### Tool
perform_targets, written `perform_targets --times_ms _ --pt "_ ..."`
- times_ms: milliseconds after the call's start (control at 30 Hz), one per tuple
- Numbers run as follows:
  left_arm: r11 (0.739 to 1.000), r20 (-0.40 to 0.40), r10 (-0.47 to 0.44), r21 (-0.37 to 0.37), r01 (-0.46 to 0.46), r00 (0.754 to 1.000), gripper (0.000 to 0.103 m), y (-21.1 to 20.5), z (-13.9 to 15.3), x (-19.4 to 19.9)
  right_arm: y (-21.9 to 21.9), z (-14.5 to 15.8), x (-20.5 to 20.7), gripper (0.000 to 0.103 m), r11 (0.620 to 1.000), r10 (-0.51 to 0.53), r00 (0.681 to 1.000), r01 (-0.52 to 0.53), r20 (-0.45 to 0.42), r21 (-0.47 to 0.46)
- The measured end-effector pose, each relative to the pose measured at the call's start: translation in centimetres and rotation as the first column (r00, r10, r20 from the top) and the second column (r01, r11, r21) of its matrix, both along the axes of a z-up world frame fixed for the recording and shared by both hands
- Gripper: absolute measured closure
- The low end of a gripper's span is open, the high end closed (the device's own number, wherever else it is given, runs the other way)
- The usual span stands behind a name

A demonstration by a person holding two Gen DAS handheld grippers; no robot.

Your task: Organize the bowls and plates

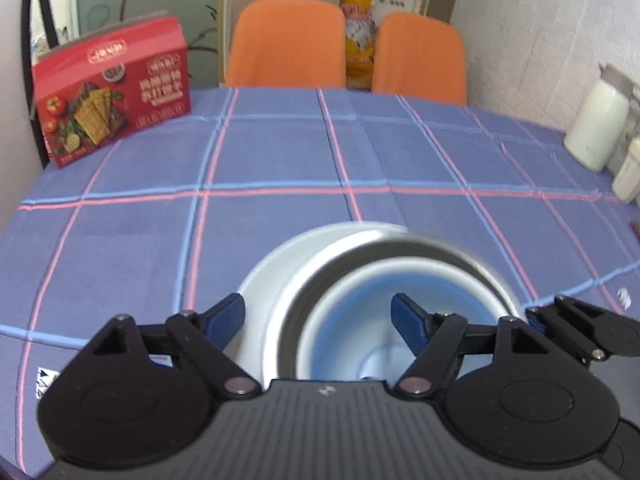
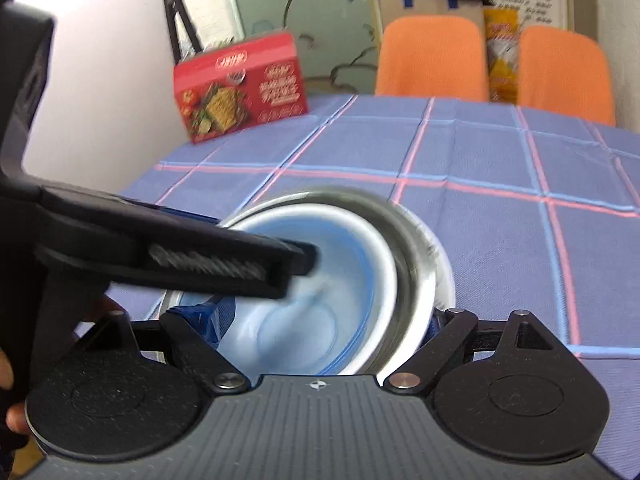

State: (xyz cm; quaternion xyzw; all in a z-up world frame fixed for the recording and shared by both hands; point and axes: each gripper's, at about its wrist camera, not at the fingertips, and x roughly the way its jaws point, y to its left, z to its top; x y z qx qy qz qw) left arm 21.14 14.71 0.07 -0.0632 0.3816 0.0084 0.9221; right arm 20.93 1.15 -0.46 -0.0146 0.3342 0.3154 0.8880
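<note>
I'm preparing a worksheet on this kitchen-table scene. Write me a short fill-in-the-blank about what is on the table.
1. The white bowl with the blue inside sits nested in a ___ bowl.
2. The red cracker box stands on the ___ tablecloth.
3. Behind the table stand two ___ chairs.

Missing words: metal; checked; orange

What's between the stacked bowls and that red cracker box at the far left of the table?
Only bare checked tablecloth lies between the stacked bowls and the red cracker box; both wrist views show it.
</note>
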Motion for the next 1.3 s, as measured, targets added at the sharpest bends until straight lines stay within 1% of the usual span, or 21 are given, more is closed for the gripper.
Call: perform_targets --times_ms 67,167,267,400,500,567,667,800,867,933,967,1033,1067,1133,1200,1300 --pt "0.999 0.052 0.034 -0.028 -0.033 0.998 0.001 0.7 1.0 -0.5 -0.9 0.7 -0.2 0.027 0.999 -0.049 0.997 0.048 0.053 0.01" --pt "0.999 0.115 0.05 -0.025 -0.047 0.992 0.001 0.7 2.5 -1.0 -2.3 1.4 0.1 0.027 0.995 -0.091 0.993 0.087 0.076 0.055" --pt "0.999 0.142 0.042 -0.014 -0.04 0.989 0.001 0.0 3.5 -1.0 -4.3 1.9 0.3 0.027 0.983 -0.145 0.987 0.135 0.075 0.124" --pt "1.0 0.177 0.011 -0.018 -0.008 0.984 0.001 -1.8 4.5 -0.9 -6.3 2.2 0.5 0.027 0.969 -0.211 0.974 0.198 0.082 0.145" --pt "0.999 0.198 -0.01 -0.041 0.019 0.98 0.001 -3.6 5.0 -0.5 -8.0 1.9 0.6 0.027 0.955 -0.266 0.961 0.252 0.078 0.154" --pt "0.997 0.22 -0.025 -0.06 0.039 0.975 0.001 -5.1 5.2 -0.2 -9.1 1.5 0.8 0.027 0.942 -0.311 0.948 0.298 0.068 0.154" --pt "0.996 0.224 -0.047 -0.068 0.063 0.973 0.001 -7.2 4.9 0.1 -11.2 0.6 0.4 0.027 0.917 -0.374 0.927 0.365 0.032 0.159" --pt "0.994 0.217 -0.087 -0.041 0.098 0.972 0.001 -9.4 4.3 -0.5 -13.5 0.1 -0.7 0.027 0.885 -0.435 0.9 0.429 -0.007 0.181" --pt "0.994 0.221 -0.093 -0.036 0.103 0.971 0.001 -10.1 4.2 -1.2 -14.2 0.2 -1.3 0.027 0.865 -0.471 0.881 0.468 -0.028 0.178" --pt "0.992 0.231 -0.103 -0.042 0.116 0.968 0.001 -10.5 4.2 -2.3 -14.7 0.3 -2.2 0.027 0.843 -0.498 0.866 0.496 -0.051 0.208" --pt "0.992 0.238 -0.107 -0.039 0.119 0.965 0.001 -10.7 4.2 -3.1 -14.9 0.3 -2.8 0.027 0.835 -0.497 0.866 0.496 -0.059 0.237" --pt "0.993 0.255 -0.106 -0.016 0.114 0.961 0.001 -11.1 4.2 -4.5 -15.4 0.3 -4.3 0.027 0.839 -0.469 0.881 0.464 -0.052 0.285" --pt "0.994 0.269 -0.104 0.0 0.108 0.958 0.001 -11.3 4.2 -5.5 -15.3 0.4 -5.0 0.027 0.847 -0.457 0.888 0.449 -0.04 0.284" --pt "0.994 0.287 -0.105 0.025 0.102 0.952 0.001 -11.6 3.9 -7.1 -15.0 0.5 -6.5 0.027 0.862 -0.451 0.893 0.437 -0.005 0.258" --pt "0.994 0.298 -0.113 0.034 0.108 0.948 0.001 -11.9 3.5 -8.6 -14.6 0.2 -7.9 0.027 0.873 -0.449 0.893 0.434 0.022 0.223" --pt "0.991 0.302 -0.129 0.057 0.117 0.945 0.001 -12.4 2.4 -10.7 -14.5 -0.6 -9.5 0.027 0.882 -0.446 0.895 0.433 0.03 0.185"
